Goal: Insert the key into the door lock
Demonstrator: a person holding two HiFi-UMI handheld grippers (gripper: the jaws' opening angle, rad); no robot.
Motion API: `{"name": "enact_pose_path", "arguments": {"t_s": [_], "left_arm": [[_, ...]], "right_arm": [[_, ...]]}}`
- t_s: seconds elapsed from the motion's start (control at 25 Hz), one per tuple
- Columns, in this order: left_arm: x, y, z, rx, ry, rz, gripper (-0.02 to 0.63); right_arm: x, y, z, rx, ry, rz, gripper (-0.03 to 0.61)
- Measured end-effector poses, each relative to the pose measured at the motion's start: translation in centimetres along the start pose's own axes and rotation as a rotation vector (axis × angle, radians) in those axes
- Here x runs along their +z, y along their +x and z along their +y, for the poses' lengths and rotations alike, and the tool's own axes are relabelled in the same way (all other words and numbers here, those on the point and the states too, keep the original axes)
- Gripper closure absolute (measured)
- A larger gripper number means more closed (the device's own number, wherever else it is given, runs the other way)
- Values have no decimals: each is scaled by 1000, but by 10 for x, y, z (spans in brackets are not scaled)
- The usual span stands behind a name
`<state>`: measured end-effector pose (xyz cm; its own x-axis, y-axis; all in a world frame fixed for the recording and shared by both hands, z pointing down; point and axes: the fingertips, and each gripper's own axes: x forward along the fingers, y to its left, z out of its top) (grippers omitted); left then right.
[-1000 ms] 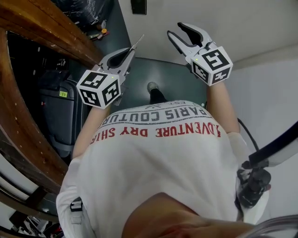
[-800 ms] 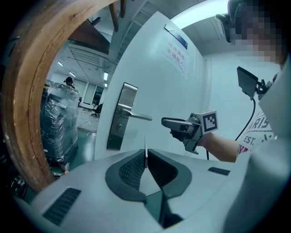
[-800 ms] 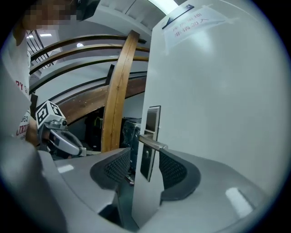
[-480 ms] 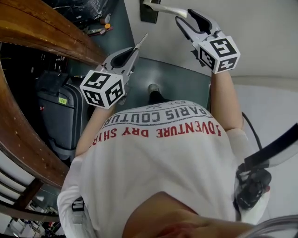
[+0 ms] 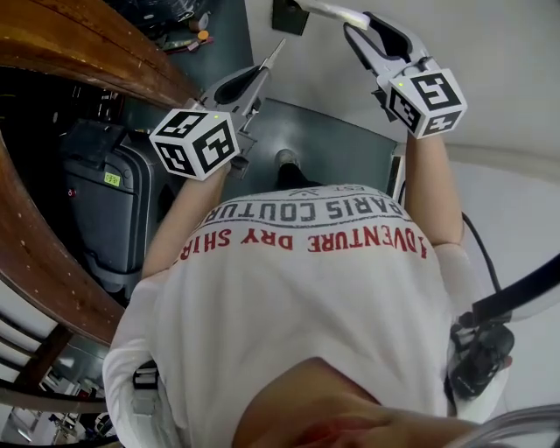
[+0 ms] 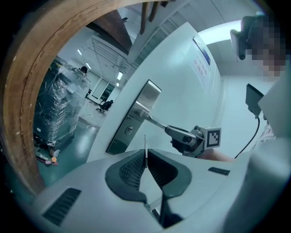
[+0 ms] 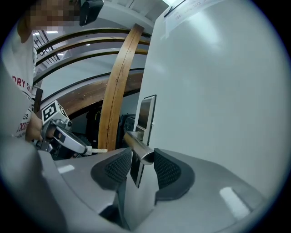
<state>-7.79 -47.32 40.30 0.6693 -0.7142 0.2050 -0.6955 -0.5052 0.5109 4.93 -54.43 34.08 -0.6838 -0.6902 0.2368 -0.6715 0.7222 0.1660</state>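
Observation:
A thin metal key (image 6: pixel 145 144) stands upright between the pads of my left gripper (image 6: pixel 146 157), which is shut on it. In the head view the key (image 5: pixel 273 54) points toward the white door (image 5: pixel 455 35). The silver lock plate (image 6: pixel 136 113) with its keyhole (image 6: pixel 129 130) lies ahead of the key, a gap away. My right gripper (image 7: pixel 138 163) has the end of the door handle (image 7: pixel 138 146) between its jaws. The jaws are closing, with a gap still showing on the left side. From above, the right gripper (image 5: pixel 363 28) sits at the handle (image 5: pixel 332 10).
A curved wooden rail (image 5: pixel 87 61) runs along the left, with a dark suitcase (image 5: pixel 105 201) under it. A plastic-wrapped pallet (image 6: pixel 59 104) stands further back to the left of the door. My foot (image 5: pixel 286 162) is on the green floor by the door.
Both grippers have moved up toward the door. The lock plate and handle have come into the head view, and the right jaws now sit around the handle's end.

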Motion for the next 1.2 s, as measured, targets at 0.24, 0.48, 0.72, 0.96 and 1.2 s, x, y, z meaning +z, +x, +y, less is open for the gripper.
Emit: {"name": "enact_pose_path", "arguments": {"t_s": [0.24, 0.48, 0.72, 0.96, 1.2], "left_arm": [[17, 26, 3, -20, -187, -103, 591], [15, 54, 7, -144, -570, -158, 591], [8, 72, 32, -181, -852, -217, 591], [5, 86, 38, -197, -952, -222, 591], [8, 91, 41, -191, -967, -236, 591]], "right_arm": [[1, 2, -2, -1, 2, 8, 428], [-1, 1, 0, -6, 11, -2, 426], [-2, 1, 0, 0, 14, -5, 428], [-3, 1, 0, 3, 18, -3, 428], [-4, 1, 0, 12, 22, -5, 428]]}}
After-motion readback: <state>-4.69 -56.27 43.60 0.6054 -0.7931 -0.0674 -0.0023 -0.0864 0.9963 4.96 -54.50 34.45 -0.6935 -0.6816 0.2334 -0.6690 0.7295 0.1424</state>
